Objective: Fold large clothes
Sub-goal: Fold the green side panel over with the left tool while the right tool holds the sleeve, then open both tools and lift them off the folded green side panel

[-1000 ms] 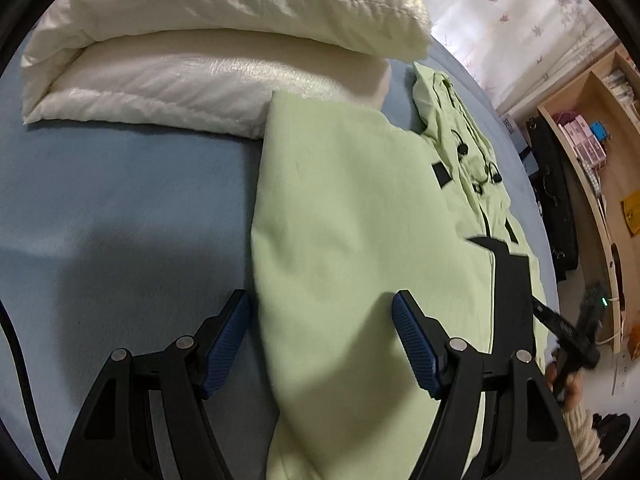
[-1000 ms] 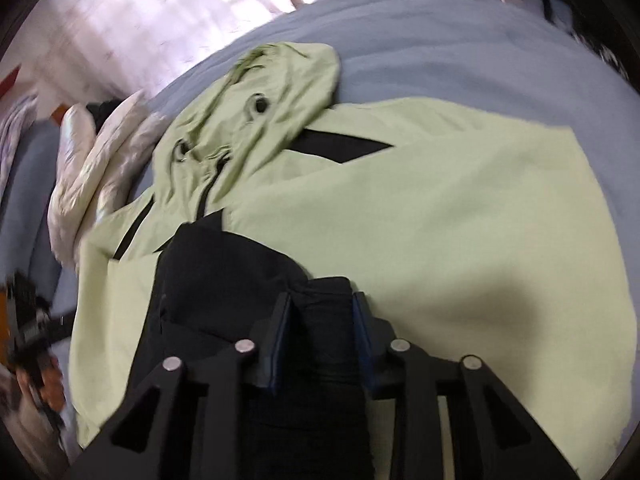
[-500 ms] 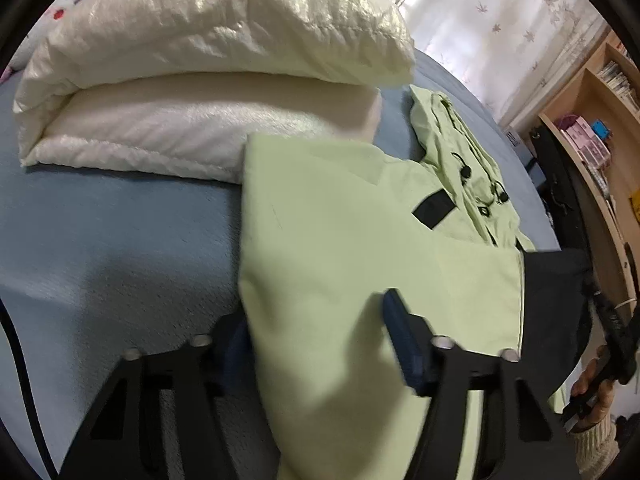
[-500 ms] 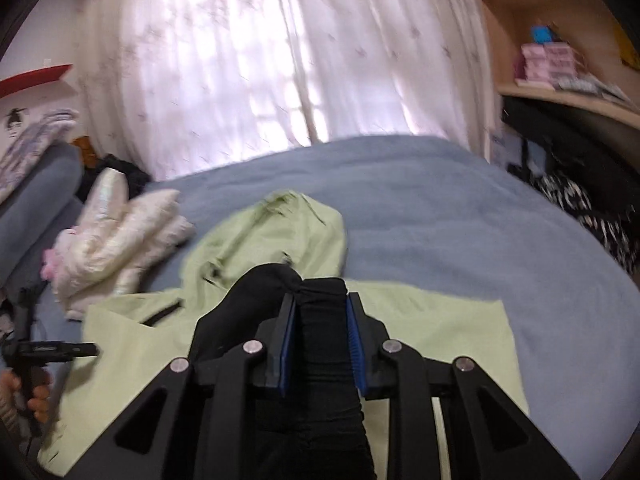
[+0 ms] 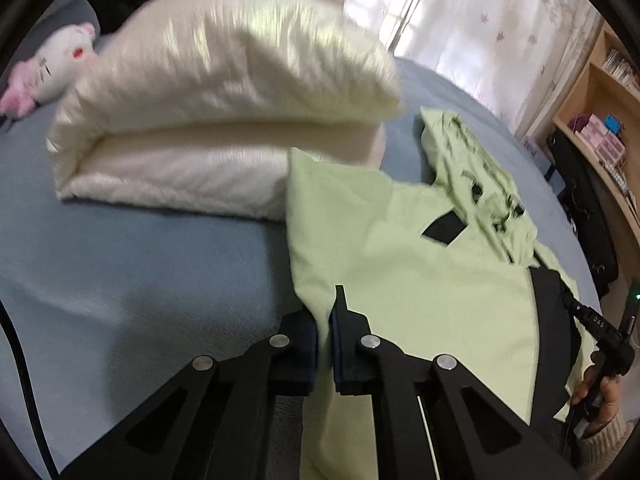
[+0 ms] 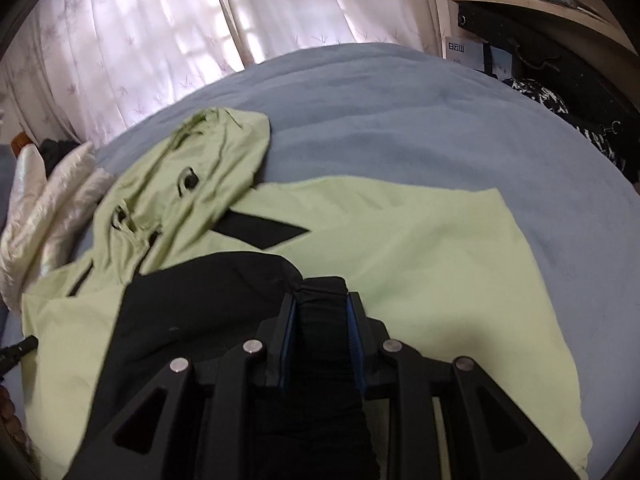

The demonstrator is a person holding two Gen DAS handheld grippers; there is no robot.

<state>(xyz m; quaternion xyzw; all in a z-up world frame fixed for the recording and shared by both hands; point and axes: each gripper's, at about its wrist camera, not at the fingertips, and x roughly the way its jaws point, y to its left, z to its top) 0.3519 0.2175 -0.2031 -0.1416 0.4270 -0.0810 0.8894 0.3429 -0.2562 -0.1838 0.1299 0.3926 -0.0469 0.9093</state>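
A light green hooded jacket (image 5: 404, 264) with black panels lies spread on a blue bed; it also shows in the right wrist view (image 6: 404, 240). My left gripper (image 5: 324, 320) is shut on the jacket's left side edge, near the bottom of the frame. My right gripper (image 6: 322, 316) is shut on a black cuff or sleeve end (image 6: 320, 292) of the jacket, with the black sleeve (image 6: 192, 304) trailing to the left over the green body. The hood (image 6: 200, 168) lies at the far end.
A folded cream-white puffy garment (image 5: 224, 120) lies beside the jacket, touching its far corner. A pink and white plush toy (image 5: 48, 68) sits far left. A wooden shelf unit (image 5: 600, 120) and black bags stand to the right. Curtains (image 6: 160, 32) hang behind the bed.
My left gripper was open astride the jacket's edge and has closed on it. My right gripper stayed shut on the black cuff, rose and tipped up, then tilted back down over the jacket.
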